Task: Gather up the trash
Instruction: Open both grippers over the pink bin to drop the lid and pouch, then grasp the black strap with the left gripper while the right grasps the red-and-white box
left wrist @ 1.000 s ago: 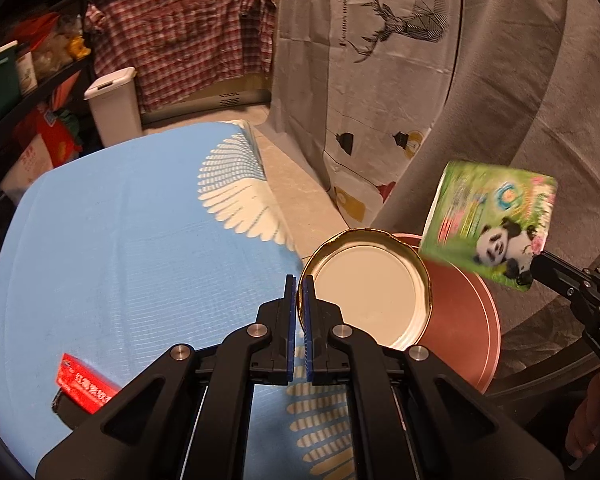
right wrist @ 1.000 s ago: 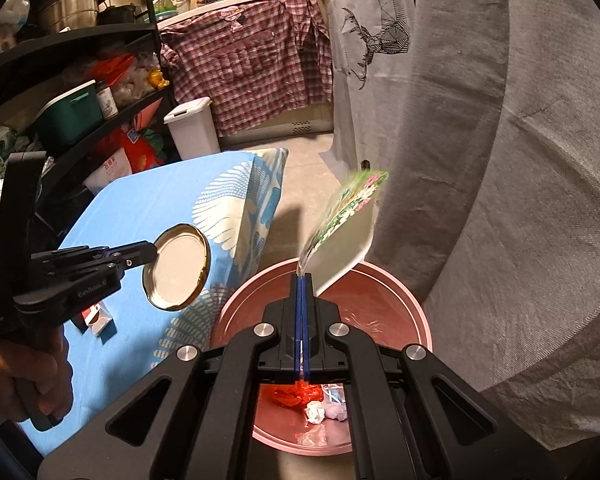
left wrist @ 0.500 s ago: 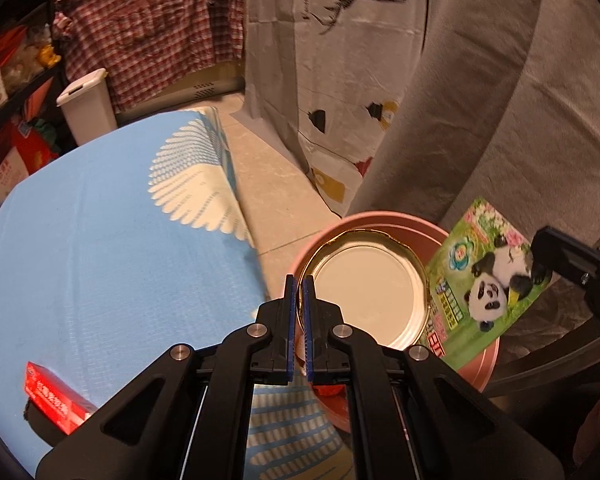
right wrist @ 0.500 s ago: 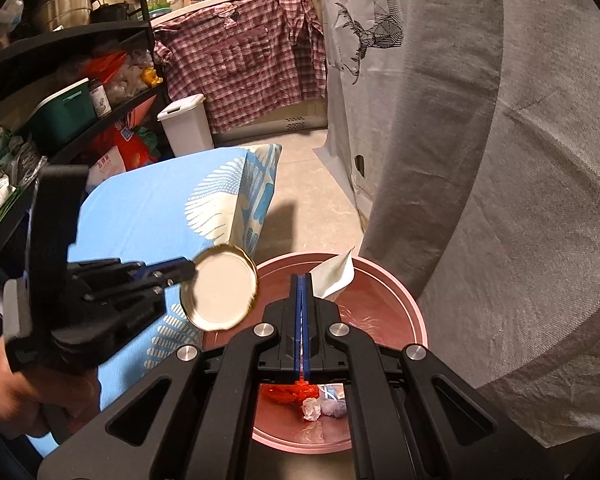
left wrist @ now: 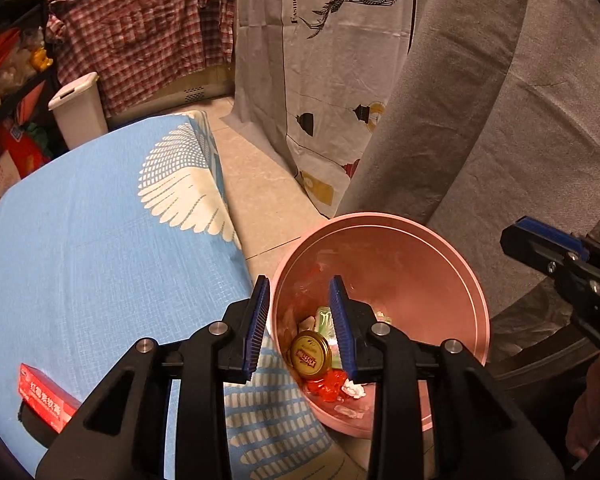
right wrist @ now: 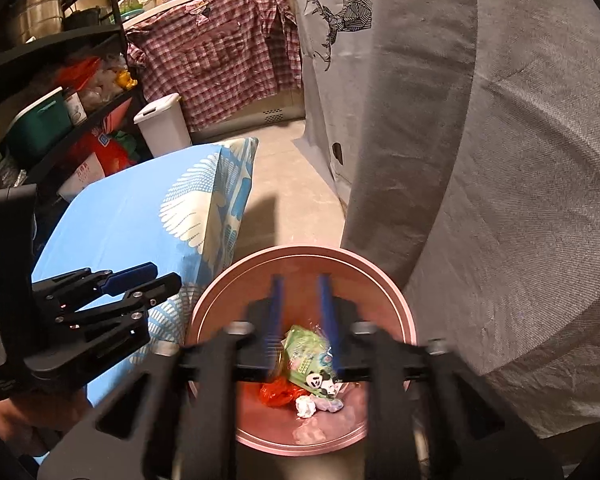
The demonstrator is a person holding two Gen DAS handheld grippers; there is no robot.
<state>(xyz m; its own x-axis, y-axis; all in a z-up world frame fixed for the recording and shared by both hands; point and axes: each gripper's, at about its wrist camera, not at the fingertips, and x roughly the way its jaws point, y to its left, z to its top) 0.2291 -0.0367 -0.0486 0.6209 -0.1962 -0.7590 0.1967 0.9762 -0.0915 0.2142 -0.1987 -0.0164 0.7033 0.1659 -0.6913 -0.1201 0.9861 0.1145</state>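
A pink round bin (left wrist: 440,256) stands on the floor beside the blue-clothed table (left wrist: 80,240); it shows in the right wrist view (right wrist: 384,280) too. My left gripper (left wrist: 298,284) is open and empty above the bin's near rim. A gold jar lid (left wrist: 311,354) lies inside the bin with red wrapper scraps (left wrist: 326,386). My right gripper (right wrist: 300,284) is open and empty over the bin, blurred by motion. A green panda packet (right wrist: 310,360) lies in the bin on red scraps (right wrist: 278,394) and white crumpled paper (right wrist: 305,406). A red box (left wrist: 46,398) lies on the table's near left.
A grey curtain (left wrist: 480,100) hangs right of the bin, with a deer-print cloth (left wrist: 320,60) behind. A white lidded bin (left wrist: 78,110) and cluttered shelves (right wrist: 40,100) stand beyond the table. A plaid shirt (right wrist: 220,56) hangs at the back.
Both grippers opened. The gold lid dropped from my left gripper and the panda packet dropped from my right gripper; both now lie in the pink bin.
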